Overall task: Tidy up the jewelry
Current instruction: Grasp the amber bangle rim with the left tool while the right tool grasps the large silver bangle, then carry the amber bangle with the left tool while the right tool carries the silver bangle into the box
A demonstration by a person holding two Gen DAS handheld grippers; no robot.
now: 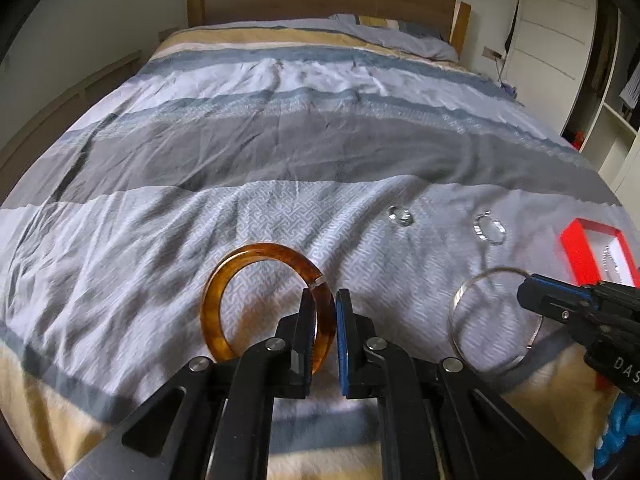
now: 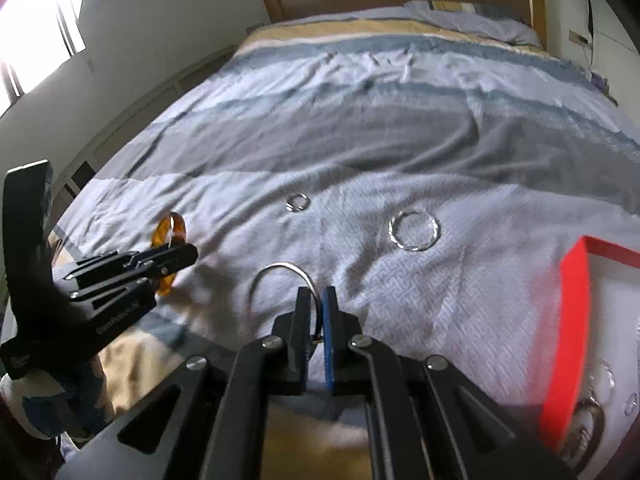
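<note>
Gripping two bangles at once is the step in hand, and both holds need care. My left gripper [image 1: 325,300] pinches the amber bangle [image 1: 256,258] by its rim, close beside the split in the ring; the bangle stands nearly upright and appears lifted just off the quilt [image 1: 200,208]. My right gripper [image 2: 316,300] is pressed together on the thin silver bangle [image 2: 280,270], which arches up from between the pads.

Judgement: the amber hold sits near the gap, so any twist could spring the rim out. I should carry it level, without rolling the wrist. The silver wire is slim and likely slippery; I should keep the pinch firm.

The red box [image 2: 572,320] lies at the right, already holding some pieces, and I take it as the destination. The right load has the shorter path and should go first, lowered inside the walls before the pads part.

Two rings remain on the quilt: a small ring [image 2: 298,203] and a twisted ring [image 2: 415,229], well apart from both grippers.
</note>
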